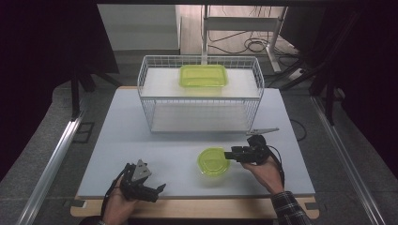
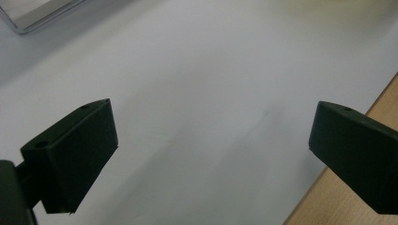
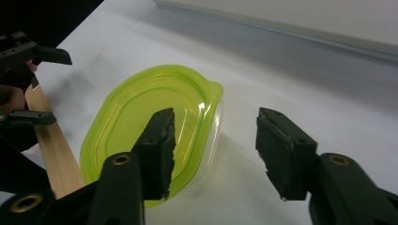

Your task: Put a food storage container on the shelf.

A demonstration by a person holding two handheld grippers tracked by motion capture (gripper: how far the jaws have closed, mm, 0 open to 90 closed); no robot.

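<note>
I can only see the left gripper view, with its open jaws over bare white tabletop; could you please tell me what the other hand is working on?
Observer: The right gripper is at the rim of a round yellow-green container with its lid on, near the table's front edge.
Operator: Thank you. Does it have a grip on it?
Observer: Not that I can see. In the right gripper view one jaw is over the lid and the other stands clear beside the wall, with a gap.
Operator: Is anything else out there?
Observer: A white wire basket stands farther back, with a rectangular yellow-green container on its upper shelf.
</note>
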